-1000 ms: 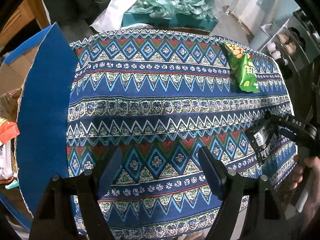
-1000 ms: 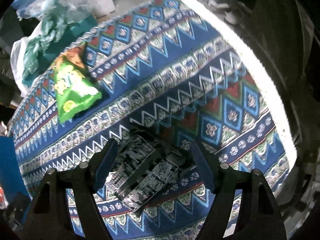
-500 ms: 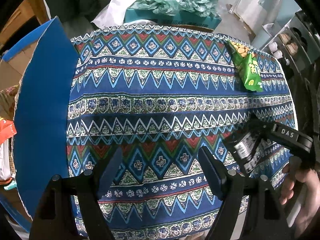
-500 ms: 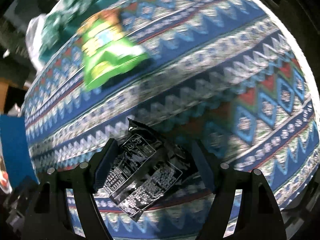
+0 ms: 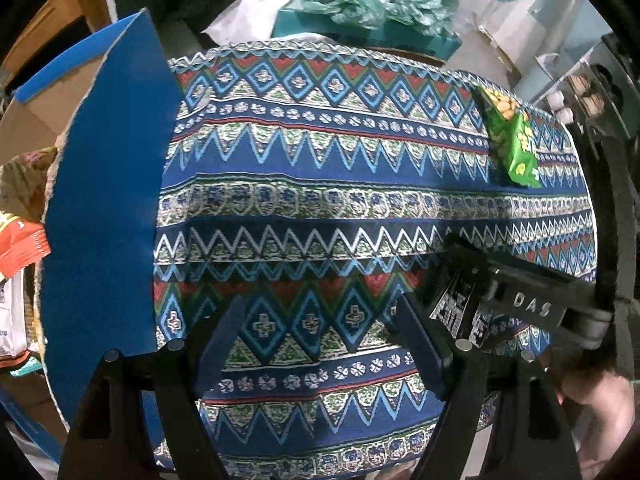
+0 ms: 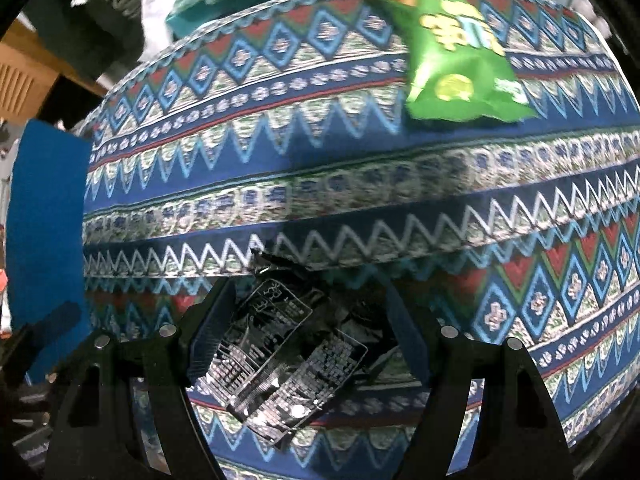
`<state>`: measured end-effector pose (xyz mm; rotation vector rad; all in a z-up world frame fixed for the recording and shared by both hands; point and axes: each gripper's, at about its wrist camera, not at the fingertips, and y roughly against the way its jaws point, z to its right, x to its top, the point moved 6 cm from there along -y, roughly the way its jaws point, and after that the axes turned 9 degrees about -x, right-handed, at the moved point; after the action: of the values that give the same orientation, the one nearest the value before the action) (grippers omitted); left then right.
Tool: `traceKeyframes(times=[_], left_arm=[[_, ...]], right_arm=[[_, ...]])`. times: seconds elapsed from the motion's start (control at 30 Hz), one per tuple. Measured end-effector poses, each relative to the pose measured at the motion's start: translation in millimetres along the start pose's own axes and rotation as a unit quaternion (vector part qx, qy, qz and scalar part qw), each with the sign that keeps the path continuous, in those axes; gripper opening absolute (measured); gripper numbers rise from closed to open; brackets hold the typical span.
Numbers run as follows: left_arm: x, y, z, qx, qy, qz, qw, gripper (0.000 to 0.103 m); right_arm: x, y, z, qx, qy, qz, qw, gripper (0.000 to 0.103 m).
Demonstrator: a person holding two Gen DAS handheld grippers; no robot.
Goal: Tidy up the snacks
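Since the earlier frames the right gripper has carried the black snack packet leftward across the patterned tablecloth and now sits close beside the left gripper — in the left wrist view its body and packet appear just right of the left's near finger. The green chip bag lies untouched near the far right edge of the cloth, well apart from both tools.

Right gripper: fingers part-closed around the black packet, which hangs crumpled between them and clear of the cloth; whether both pads bear firmly on the foil cannot be told. Left gripper: fingers spread wide, nothing between them, hovering over the cloth.

A blue cardboard flap stands at the left table edge, with an orange packet and other wrappers visible beyond it — judged to be the collection box. The packet's heading suggests it is bound there. The open left gripper appears held in reserve, possibly to steady the flap.
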<state>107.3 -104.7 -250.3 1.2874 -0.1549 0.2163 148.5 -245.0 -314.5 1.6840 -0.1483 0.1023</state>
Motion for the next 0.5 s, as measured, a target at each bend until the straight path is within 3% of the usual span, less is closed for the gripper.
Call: traceKeyframes(times=[0.23, 0.5], left_arm=[[3, 1, -4, -0.005, 0.012, 0.003, 0.9999, 0.08], [23, -12, 24, -0.003, -0.011, 0.005, 0.9999, 0.08]], right_arm=[[9, -4, -25, -0.012, 0.04, 0.016, 0.999, 0.075], [41, 31, 6, -0.059, 0.031, 0.07, 0.995, 0.075]])
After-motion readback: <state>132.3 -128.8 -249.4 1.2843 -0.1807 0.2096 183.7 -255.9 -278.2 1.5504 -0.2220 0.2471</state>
